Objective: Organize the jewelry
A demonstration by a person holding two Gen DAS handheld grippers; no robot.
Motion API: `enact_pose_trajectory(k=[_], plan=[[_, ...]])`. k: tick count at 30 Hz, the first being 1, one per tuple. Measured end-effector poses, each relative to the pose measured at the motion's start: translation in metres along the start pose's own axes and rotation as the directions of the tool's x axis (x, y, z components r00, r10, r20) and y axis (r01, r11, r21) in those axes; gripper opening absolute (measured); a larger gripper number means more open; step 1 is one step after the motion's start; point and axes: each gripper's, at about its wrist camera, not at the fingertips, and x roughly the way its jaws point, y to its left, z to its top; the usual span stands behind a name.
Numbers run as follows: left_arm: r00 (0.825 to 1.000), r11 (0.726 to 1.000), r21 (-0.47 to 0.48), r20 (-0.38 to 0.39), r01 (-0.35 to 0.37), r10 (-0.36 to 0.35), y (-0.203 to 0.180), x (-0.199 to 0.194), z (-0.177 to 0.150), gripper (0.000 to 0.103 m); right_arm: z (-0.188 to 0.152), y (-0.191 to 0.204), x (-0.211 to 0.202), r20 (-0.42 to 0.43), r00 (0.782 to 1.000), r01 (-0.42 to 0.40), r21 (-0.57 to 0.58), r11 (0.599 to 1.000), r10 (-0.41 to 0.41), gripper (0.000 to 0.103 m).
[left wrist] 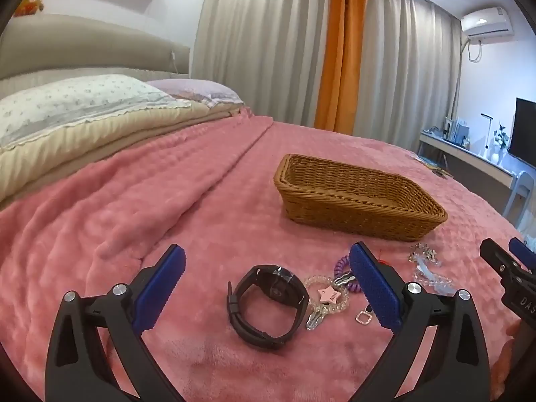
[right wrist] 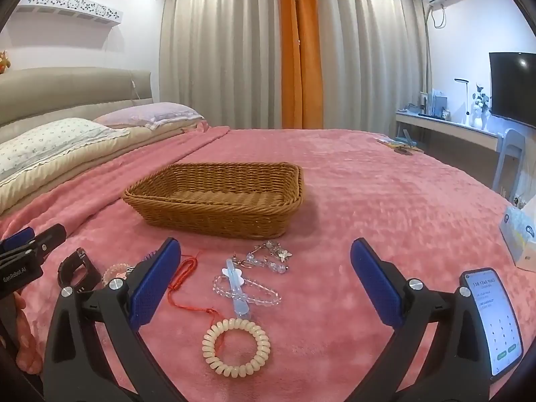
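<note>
Jewelry: my black watch [left wrist: 268, 305] and cream coil bracelet [right wrist: 236, 346] lie on the pink blanket [left wrist: 167, 207], short of the wicker basket [left wrist: 355, 197].
Left gripper [left wrist: 268, 284]: I hold it low, jaws wide apart around the watch, gripping nothing.
Right gripper [right wrist: 264, 281]: level, spread, empty over the bracelet.
</note>
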Motion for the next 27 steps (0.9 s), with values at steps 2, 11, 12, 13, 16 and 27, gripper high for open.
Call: enact_pose_trajectory(k=[2, 11, 12, 13, 16, 27], plan=[[1.0, 1.0, -0.001, -0.002, 0.001, -0.001, 0.0001, 0.0006, -0.0003, 0.095, -0.0002, 0.0012, -0.0005, 0.002, 1.0, 0.002, -0.003, 1.0, -0.002, 0.097], [1.0, 1.0, 0.011, -0.017, 0.004, -0.004, -0.0013, 0.0029, -0.0011, 0.095, -0.0016, -0.0003, 0.0012, -0.006, 1.0, 0.003, 0.003, 1.0, -0.003, 0.097], [1.0, 1.0, 0.01, -0.022, 0.006, -0.005, -0.0007, 0.0038, -0.0014, 0.095, -0.0016, -0.0004, 0.0014, -0.006, 1.0, 0.003, 0.004, 1.0, -0.003, 0.097], [1.0, 1.0, 0.009, -0.023, 0.005, -0.005, -0.0021, 0.0041, -0.0024, 0.095, -0.0017, -0.0004, 0.0015, -0.005, 1.0, 0.003, 0.003, 1.0, -0.003, 0.097], [1.0, 1.0, 0.009, -0.025, 0.005, -0.004, -0.0022, 0.0045, -0.003, 0.095, -0.0015, 0.0, 0.0017, -0.007, 1.0, 0.004, 0.002, 1.0, -0.004, 0.097], [0.999, 1.0, 0.003, -0.034, 0.009, -0.009, -0.0017, 0.0057, -0.0035, 0.095, -0.0025, 0.0005, 0.0023, -0.01, 1.0, 0.004, -0.002, 1.0, -0.004, 0.097]])
